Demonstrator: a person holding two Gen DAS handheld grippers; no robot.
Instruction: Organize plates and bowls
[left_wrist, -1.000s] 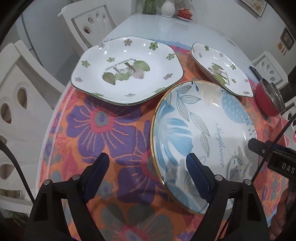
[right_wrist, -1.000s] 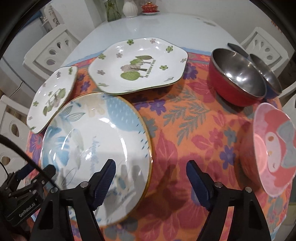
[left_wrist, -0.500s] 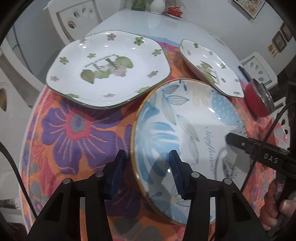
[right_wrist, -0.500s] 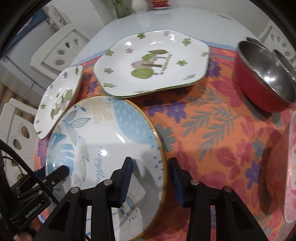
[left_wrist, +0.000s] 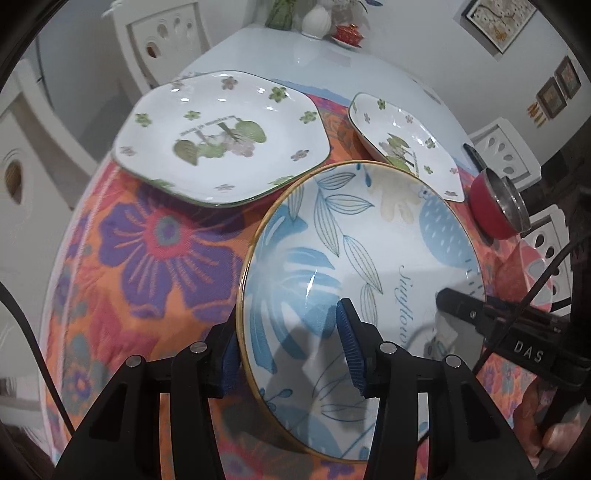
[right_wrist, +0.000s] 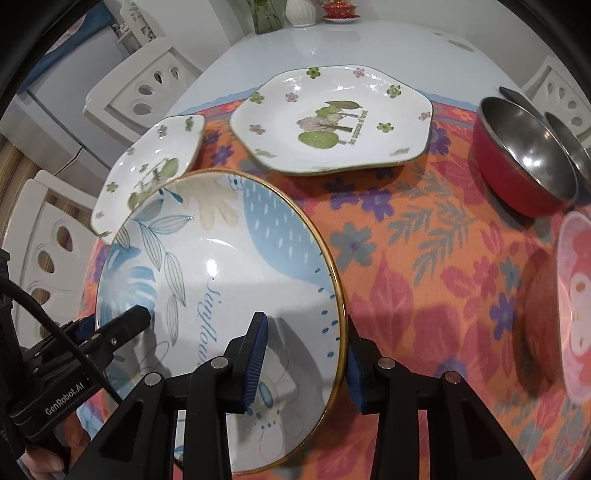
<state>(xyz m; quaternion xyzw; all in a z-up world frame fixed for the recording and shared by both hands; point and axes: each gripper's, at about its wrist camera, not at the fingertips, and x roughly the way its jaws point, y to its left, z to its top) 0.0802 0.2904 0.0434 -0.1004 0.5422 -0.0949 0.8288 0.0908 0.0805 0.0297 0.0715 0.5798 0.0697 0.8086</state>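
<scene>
Left wrist view: the left gripper (left_wrist: 288, 347) is clamped on the near-left rim of the blue leaf plate (left_wrist: 354, 258), one pad under the rim, one inside. The plate sits on the flowered cloth (left_wrist: 155, 251), beside a large white plate (left_wrist: 221, 136) and a small white plate (left_wrist: 402, 140).

Right wrist view: the right gripper (right_wrist: 304, 360) is clamped on the same plate's (right_wrist: 221, 280) right rim. A red bowl (right_wrist: 524, 162) and a pink bowl (right_wrist: 569, 306) stand well apart on the right.

The right gripper (left_wrist: 524, 343) reads "DAS"; the left gripper (right_wrist: 62, 404) reads "GenRobot.AI".
</scene>
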